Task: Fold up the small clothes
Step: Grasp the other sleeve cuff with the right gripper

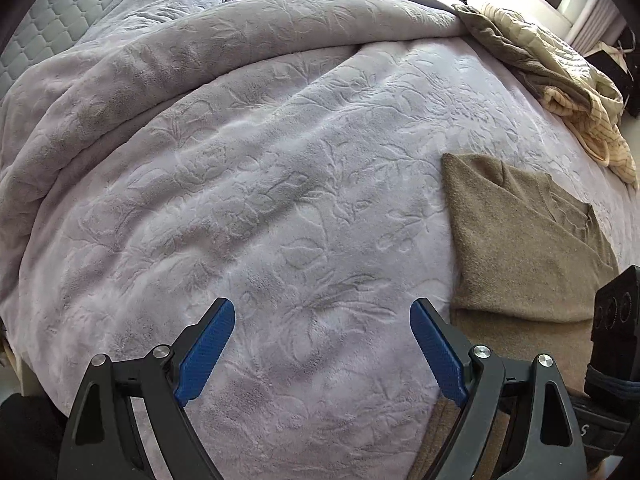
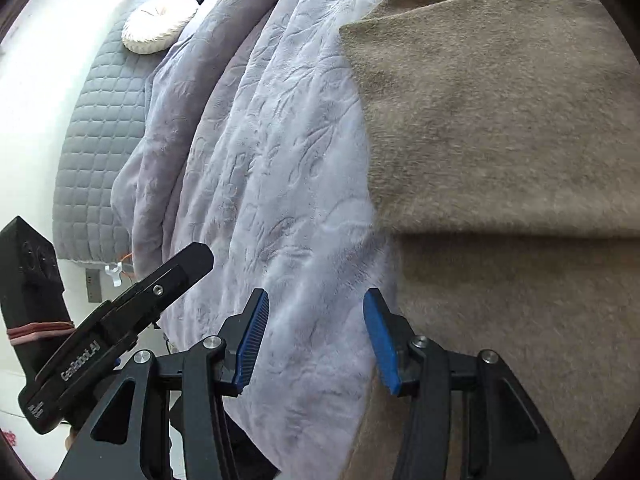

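A tan-brown knit garment lies folded flat on the lilac embossed blanket, at the right of the left wrist view. My left gripper hovers over bare blanket just left of the garment, its blue pads wide open with nothing between them. In the right wrist view the same garment fills the right half, with a fold line running across it. My right gripper stands partly open over the blanket at the garment's left edge, holding nothing. The body of the left gripper shows at lower left.
A heap of cream and olive clothes lies at the bed's far right edge. A grey quilted headboard and a round white cushion are at the head of the bed. The right hand's device stands close by the garment.
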Motion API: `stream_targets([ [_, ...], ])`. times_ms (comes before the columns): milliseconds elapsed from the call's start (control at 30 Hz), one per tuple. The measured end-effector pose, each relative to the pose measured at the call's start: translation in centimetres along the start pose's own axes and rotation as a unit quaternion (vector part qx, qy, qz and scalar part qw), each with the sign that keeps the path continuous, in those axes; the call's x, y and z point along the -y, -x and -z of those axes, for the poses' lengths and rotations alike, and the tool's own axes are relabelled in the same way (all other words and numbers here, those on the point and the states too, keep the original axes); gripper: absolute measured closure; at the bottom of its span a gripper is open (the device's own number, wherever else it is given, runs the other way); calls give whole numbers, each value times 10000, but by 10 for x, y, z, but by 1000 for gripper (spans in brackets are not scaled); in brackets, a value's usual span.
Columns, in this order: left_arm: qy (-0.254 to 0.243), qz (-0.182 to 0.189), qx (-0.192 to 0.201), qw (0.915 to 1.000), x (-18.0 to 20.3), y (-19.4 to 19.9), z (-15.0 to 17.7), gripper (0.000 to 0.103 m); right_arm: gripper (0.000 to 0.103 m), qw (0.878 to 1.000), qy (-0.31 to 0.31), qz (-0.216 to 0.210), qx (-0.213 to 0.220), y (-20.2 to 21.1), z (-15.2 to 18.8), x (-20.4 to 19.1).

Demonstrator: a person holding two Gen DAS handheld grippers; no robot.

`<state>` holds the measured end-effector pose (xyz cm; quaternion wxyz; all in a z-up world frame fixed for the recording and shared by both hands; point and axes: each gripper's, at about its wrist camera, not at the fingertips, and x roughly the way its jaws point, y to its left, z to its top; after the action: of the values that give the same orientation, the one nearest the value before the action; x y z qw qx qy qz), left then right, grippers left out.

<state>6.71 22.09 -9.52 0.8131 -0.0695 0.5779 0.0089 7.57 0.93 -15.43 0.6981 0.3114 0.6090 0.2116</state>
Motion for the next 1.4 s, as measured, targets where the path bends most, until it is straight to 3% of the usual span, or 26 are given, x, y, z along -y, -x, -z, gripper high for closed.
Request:
stream_targets([
  [200, -361, 237, -169, 9989, 47, 1, 14, 13, 49, 9948, -525, 673, 560, 97, 13, 68],
  [367, -646, 477, -459, 9957, 94, 1, 25, 14, 49, 9814, -1230, 1056, 1024, 160, 24, 123],
  [533, -1118, 556, -601, 9904, 143, 3, 37, 14, 49, 9562, -2059, 1147, 1737, 219, 27, 181],
  [633, -1318, 577, -630, 9876, 168, 6, 41, 13, 50, 9340, -2590, 921, 2282, 252, 9, 222],
  [733, -1429, 590, -628, 9860, 188, 9, 42, 14, 67, 9191, -2929, 814, 2508, 262, -11, 248],
  [800, -1461, 598, -631, 9854, 197, 9, 43, 13, 94, 9171, -3011, 1023, 2404, 260, -21, 262],
  [867, -1489, 596, -691, 9846, 207, 6, 46, 13, 95, 9172, -3092, 1272, 2168, 251, -25, 268],
  [1033, -1664, 593, -818, 9809, 229, 2, 57, 13, 96, 9259, -2844, 1553, 1941, 250, -23, 257],
  [1167, -1866, 640, -940, 9758, 251, 1, 66, 13, 94, 9370, -2740, 1067, 1886, 263, -1, 260],
  [1300, -2061, 697, -1059, 9703, 274, -2, 75, 13, 93, 9367, -2784, 872, 1936, 284, 31, 269],
  [1333, -2116, 706, -1094, 9686, 282, -3, 77, 13, 91, 9351, -2835, 797, 1971, 290, 40, 273],
  [1400, -2245, 728, -1145, 9650, 295, -4, 81, 13, 77, 9296, -2975, 674, 2068, 303, 58, 283],
])
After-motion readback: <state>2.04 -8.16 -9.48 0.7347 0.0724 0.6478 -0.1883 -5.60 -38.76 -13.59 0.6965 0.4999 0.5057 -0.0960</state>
